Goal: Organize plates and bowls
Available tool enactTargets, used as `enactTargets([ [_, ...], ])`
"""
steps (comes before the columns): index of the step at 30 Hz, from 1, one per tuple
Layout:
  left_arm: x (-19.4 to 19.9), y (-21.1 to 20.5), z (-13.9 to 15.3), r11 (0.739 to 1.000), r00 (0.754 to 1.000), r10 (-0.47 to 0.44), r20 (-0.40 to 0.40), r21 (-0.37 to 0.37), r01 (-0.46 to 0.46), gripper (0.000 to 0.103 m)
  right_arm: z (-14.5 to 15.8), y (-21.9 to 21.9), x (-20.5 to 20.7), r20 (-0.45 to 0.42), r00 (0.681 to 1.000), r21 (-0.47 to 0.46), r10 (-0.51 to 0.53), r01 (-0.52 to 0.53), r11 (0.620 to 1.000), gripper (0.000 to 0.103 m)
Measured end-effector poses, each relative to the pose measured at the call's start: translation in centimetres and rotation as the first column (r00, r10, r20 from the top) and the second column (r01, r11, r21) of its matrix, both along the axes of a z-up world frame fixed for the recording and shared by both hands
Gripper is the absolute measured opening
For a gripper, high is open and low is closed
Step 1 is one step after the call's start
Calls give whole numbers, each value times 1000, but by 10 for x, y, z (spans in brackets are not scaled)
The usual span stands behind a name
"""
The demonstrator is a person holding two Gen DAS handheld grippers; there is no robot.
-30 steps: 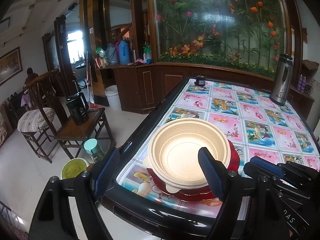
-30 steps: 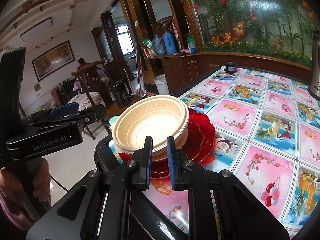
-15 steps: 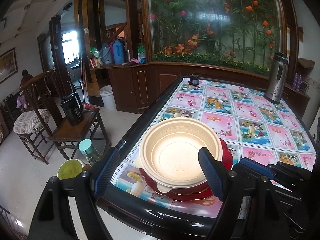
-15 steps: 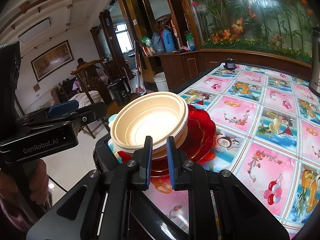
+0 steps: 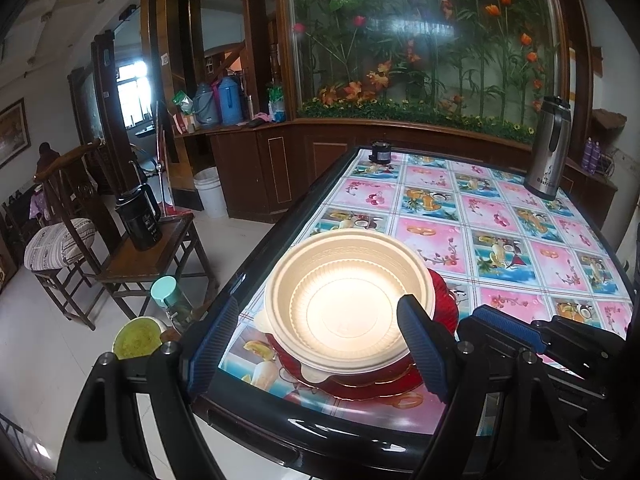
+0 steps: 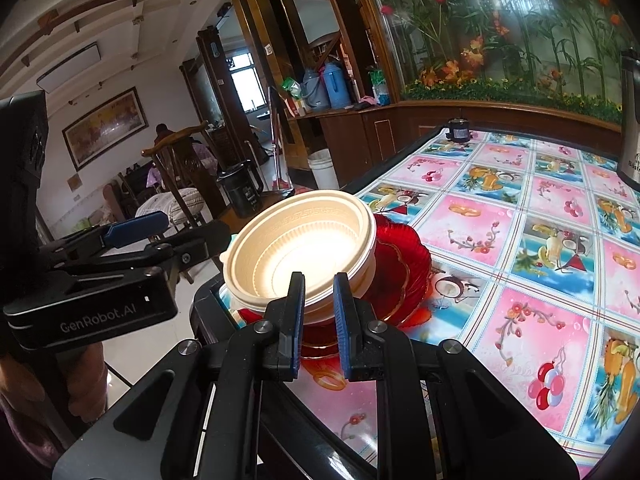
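**Bowls stacked on red plates, both grippers short of them**

We hold the left gripper [image 5: 316, 344] with jaws spread wide and nothing between the pads. In its view the cream bowl [image 5: 348, 300] sits just ahead, framed between the two blue fingers [image 5: 420, 344]; the right finger overlaps the bowl rim in the picture, but we cannot tell if it touches.

The right gripper [image 6: 318, 312] is nearly clenched, a narrow gap between its pads, grasping nothing. The bowl [image 6: 300, 252] is straight ahead of its tips, close; contact is unclear.

The bowl looks like the top of a nested stack of cream bowls, upright, resting on red plates [image 6: 400, 268] that stick out to the right of it. The stack sits at the near left corner of the table [image 6: 520, 248], close to the black edge.

From the right wrist view, the left gripper [image 6: 132, 228] shows to the left of the bowl, at about rim height, a hand [image 6: 24, 400] under its handle.

Far ahead of both tools: a steel flask [image 5: 550, 148] on the right side of the table, a small dark jar [image 5: 380, 152] at the far edge.
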State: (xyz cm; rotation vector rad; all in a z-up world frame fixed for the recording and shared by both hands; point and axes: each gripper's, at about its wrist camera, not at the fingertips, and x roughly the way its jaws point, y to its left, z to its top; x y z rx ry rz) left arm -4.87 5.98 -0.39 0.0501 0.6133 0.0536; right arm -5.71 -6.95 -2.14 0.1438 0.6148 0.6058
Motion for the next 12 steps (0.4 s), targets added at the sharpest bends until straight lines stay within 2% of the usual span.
enactTargets([
  [7, 0, -5, 0, 1000, 1000, -18, 12, -19, 18, 82, 0, -1, 0, -1, 1000, 0, -1, 1, 1000, 14],
  [12, 2, -10, -2, 1000, 1000, -24, 6, 8, 24, 82, 2, 0, 2, -6, 1000, 3, -9, 9, 1000, 14],
])
